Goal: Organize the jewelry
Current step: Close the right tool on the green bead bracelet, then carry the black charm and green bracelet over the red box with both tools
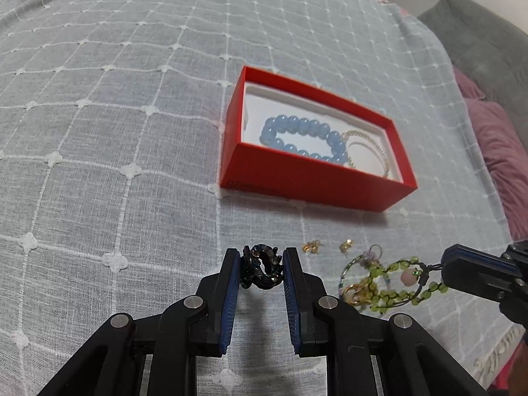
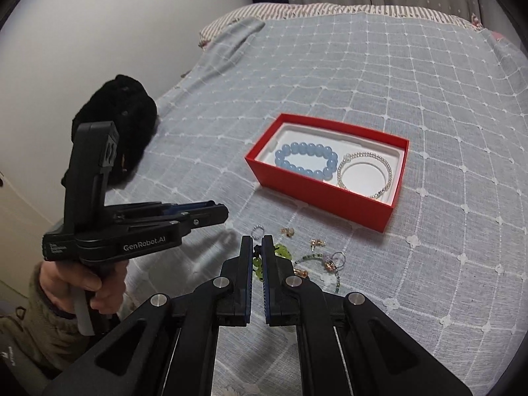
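Observation:
My left gripper [image 1: 262, 254] is shut on a black stone-set ring [image 1: 262, 268], held above the bedspread. My right gripper [image 2: 258, 247] is shut on the dark cord of a green bead bracelet [image 2: 283, 251], whose beads hang partly between the fingers. The left wrist view shows that green bead bracelet [image 1: 396, 284] trailing from the right gripper [image 1: 445, 270]. Further back sits a red box [image 2: 330, 198] holding a blue bead bracelet [image 2: 307, 160] and a silver bracelet [image 2: 364, 173]. In the left wrist view the red box [image 1: 313, 181] lies ahead of the held ring.
Loose on the grey checked bedspread [image 2: 412, 82] lie gold earrings [image 1: 312, 247], a small silver ring [image 2: 257, 230] and a tangle of thin beaded pieces [image 2: 321, 260]. A hand [image 2: 82, 280] holds the left gripper [image 2: 224, 213]. A black furry item [image 2: 122, 112] lies at the bed's left edge.

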A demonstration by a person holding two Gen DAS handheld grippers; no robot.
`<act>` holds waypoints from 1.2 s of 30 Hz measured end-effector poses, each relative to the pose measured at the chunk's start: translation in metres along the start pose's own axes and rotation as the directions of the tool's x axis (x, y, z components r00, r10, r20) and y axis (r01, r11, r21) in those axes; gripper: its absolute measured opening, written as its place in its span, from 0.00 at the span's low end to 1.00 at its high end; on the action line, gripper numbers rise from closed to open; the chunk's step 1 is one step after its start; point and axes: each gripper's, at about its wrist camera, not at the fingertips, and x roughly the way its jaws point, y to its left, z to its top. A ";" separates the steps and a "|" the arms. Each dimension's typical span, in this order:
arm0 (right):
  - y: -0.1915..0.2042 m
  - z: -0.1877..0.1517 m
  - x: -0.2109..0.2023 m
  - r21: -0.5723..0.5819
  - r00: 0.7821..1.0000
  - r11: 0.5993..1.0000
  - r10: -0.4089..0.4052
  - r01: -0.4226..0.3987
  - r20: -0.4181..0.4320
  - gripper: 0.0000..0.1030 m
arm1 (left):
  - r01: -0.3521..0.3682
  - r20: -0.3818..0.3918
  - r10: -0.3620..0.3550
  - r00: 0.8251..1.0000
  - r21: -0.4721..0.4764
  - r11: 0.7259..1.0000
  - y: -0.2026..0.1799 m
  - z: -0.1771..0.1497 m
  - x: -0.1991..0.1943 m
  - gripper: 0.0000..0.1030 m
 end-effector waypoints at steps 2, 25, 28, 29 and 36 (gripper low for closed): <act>0.000 0.002 -0.002 -0.004 1.000 1.000 -0.020 0.020 0.013 0.05 | 0.009 0.007 -0.009 1.000 -0.004 1.000 0.000 0.001 -0.002 0.20; -0.010 0.023 -0.018 0.046 0.994 0.998 -0.054 0.050 0.094 0.05 | 0.134 0.122 -0.127 0.984 -0.048 0.990 -0.002 0.044 -0.016 0.20; -0.009 0.027 -0.021 0.048 0.992 0.998 -0.052 0.047 0.116 0.05 | 0.130 0.133 -0.126 0.983 -0.027 0.991 -0.006 0.048 -0.016 0.20; -0.009 0.028 -0.021 0.048 0.991 0.998 -0.051 0.045 0.121 0.05 | 0.132 0.132 -0.128 0.983 -0.024 0.991 -0.006 0.048 -0.015 0.20; -0.012 0.038 -0.016 0.066 0.988 0.996 -0.068 0.059 0.137 0.05 | 0.119 0.107 -0.120 0.987 0.010 0.993 -0.015 0.055 0.000 0.20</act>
